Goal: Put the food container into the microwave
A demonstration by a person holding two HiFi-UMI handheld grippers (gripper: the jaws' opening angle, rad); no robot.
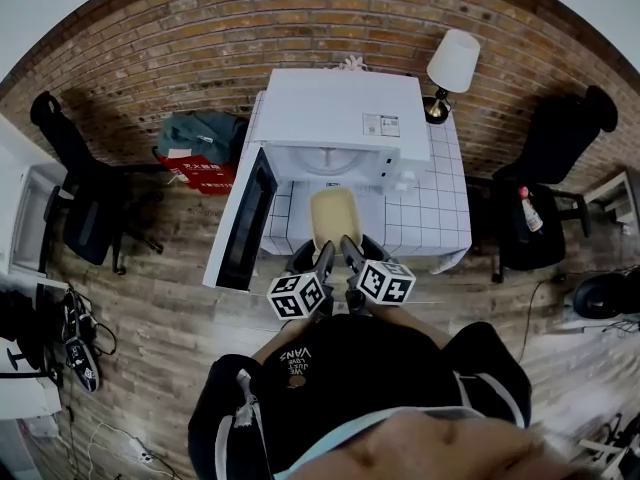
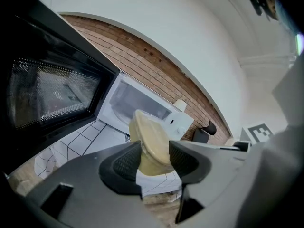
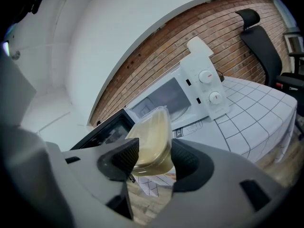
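Note:
A clear lidded food container (image 1: pixel 334 218) with yellowish contents hangs above the tiled table, just in front of the white microwave (image 1: pixel 340 118). The microwave door (image 1: pixel 247 218) stands wide open to the left, showing the white cavity (image 1: pixel 330 160). My left gripper (image 1: pixel 326 258) clamps the container's near left edge, and my right gripper (image 1: pixel 349 255) clamps its near right edge. In the left gripper view the container (image 2: pixel 151 144) sits pressed between both pads, with the open cavity (image 2: pixel 135 101) beyond. In the right gripper view the container (image 3: pixel 153 141) is likewise squeezed, in front of the microwave (image 3: pixel 190 96).
The microwave stands on a white grid-pattern tablecloth (image 1: pixel 425 213). A table lamp (image 1: pixel 450 68) stands at the table's back right corner. Black chairs (image 1: pixel 85 203) (image 1: pixel 555 168) flank the table. A red bag (image 1: pixel 205 173) lies on the floor at the left.

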